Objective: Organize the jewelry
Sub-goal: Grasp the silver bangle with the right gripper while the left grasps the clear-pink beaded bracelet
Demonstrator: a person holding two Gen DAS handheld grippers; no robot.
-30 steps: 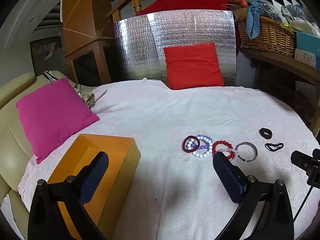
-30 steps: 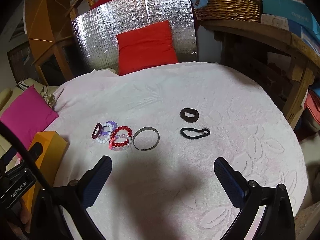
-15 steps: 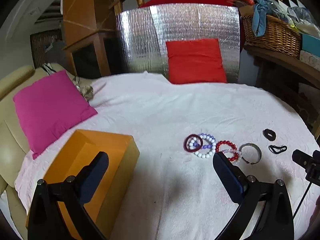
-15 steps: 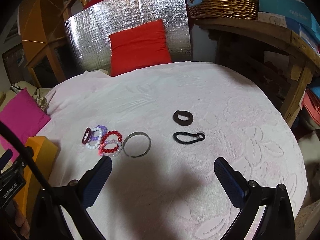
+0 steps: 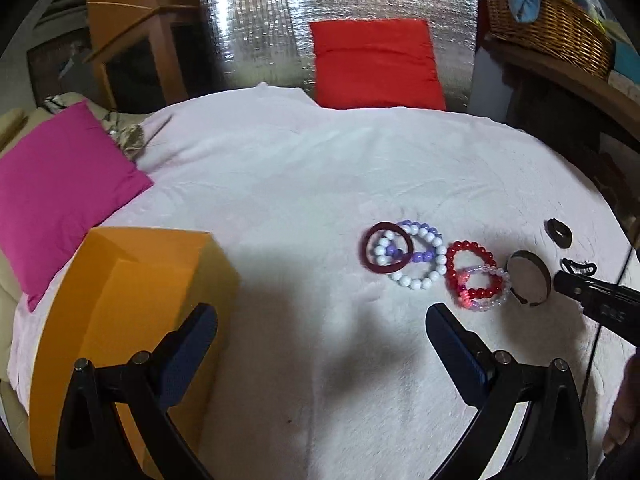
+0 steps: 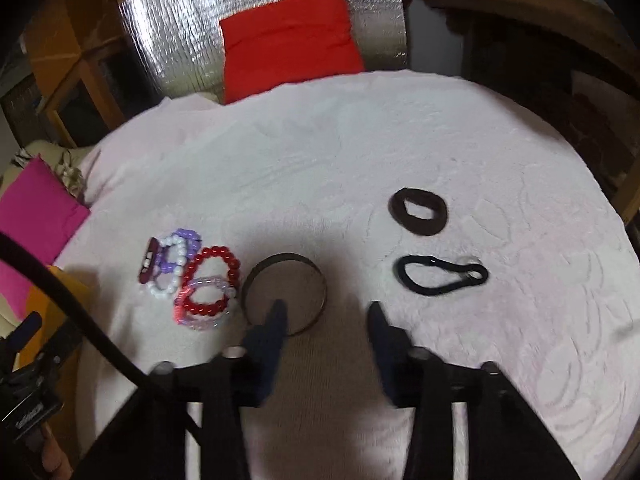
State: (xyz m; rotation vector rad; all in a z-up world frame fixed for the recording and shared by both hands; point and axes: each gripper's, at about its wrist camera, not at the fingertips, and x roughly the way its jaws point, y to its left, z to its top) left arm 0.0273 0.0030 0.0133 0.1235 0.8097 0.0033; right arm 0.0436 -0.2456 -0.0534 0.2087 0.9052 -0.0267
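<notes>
A row of jewelry lies on the white cloth (image 6: 360, 140): a dark red bangle (image 5: 386, 252), a white and purple bead bracelet (image 5: 420, 258), a red bead bracelet (image 6: 212, 280), a metal cuff (image 6: 288, 258), a brown scrunchie (image 6: 418, 212) and a black hair tie (image 6: 440, 276). My right gripper (image 6: 326, 316) hovers low over the cuff with its jaws closing. Its left fingertip sits inside the ring and the cuff's right rim lies between the fingers, unpressed. My left gripper (image 5: 320, 344) is open and empty, beside an orange box (image 5: 120, 300).
A pink cushion (image 5: 60, 188) lies at the left edge and a red cushion (image 5: 376, 64) leans on a silver foil panel (image 5: 260, 20) at the back. A wicker basket (image 5: 552, 24) sits on a wooden shelf at right. The round table's edge curves close on the right.
Both grippers have come forward and down toward the jewelry. The right gripper's jaws have narrowed from fully wide, and its left finger now sits over the metal cuff.
</notes>
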